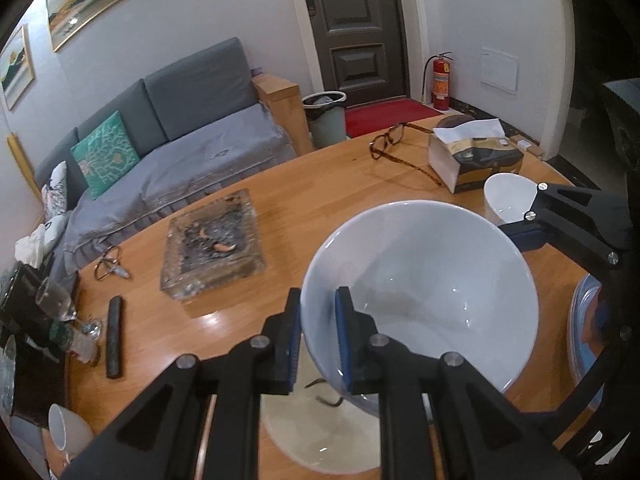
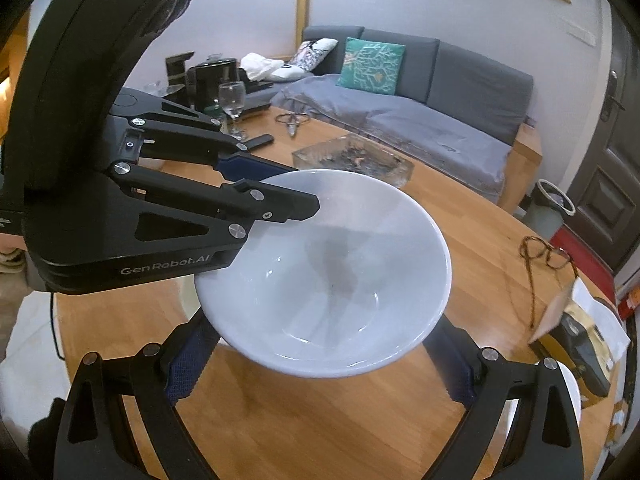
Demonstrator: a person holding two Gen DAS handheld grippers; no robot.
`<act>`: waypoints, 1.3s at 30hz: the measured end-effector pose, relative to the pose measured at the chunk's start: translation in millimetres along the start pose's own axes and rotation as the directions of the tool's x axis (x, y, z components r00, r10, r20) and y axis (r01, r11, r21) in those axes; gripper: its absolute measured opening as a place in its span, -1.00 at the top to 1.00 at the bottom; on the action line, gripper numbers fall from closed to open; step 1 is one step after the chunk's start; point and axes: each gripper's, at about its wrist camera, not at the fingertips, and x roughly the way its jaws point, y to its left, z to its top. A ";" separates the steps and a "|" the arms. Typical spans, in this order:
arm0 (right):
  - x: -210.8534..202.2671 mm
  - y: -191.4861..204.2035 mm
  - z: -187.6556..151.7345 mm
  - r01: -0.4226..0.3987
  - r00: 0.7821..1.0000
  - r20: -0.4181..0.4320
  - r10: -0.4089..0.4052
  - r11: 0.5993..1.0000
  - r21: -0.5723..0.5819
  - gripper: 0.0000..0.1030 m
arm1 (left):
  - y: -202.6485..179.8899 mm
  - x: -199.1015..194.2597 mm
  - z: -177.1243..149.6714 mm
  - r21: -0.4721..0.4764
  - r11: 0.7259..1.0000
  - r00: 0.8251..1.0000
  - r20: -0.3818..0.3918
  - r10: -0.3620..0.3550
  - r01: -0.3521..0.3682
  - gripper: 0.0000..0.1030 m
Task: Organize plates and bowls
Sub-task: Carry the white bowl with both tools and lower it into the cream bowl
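Note:
My left gripper [image 1: 318, 340] is shut on the rim of a large white bowl [image 1: 424, 292], one finger inside and one outside, holding it above the wooden table [image 1: 312, 184]. The same bowl [image 2: 328, 272] fills the right wrist view, with the left gripper [image 2: 280, 190] clamped on its far left rim. My right gripper [image 2: 320, 364] is open, its fingers spread wide just below and on either side of the bowl. In the left wrist view the right gripper [image 1: 532, 208] sits at the right, next to a small white bowl [image 1: 508, 196]. A blue-rimmed plate [image 1: 584, 340] lies at the right edge, partly hidden.
On the table are a glass ashtray [image 1: 212, 244], a tissue box [image 1: 472, 160], brown glasses [image 1: 388, 140], another pair of glasses [image 1: 108, 266], a dark stick [image 1: 114, 336], a wine glass [image 1: 56, 300] and a white cup [image 1: 60, 428]. A grey sofa [image 1: 180, 136] stands behind.

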 end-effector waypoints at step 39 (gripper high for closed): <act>62.8 41.0 7.0 -0.109 0.985 -0.137 0.105 0.994 -0.021 -0.82 | 35.9 18.4 -57.6 -0.055 0.998 0.997 -0.080 0.008 -0.013 0.74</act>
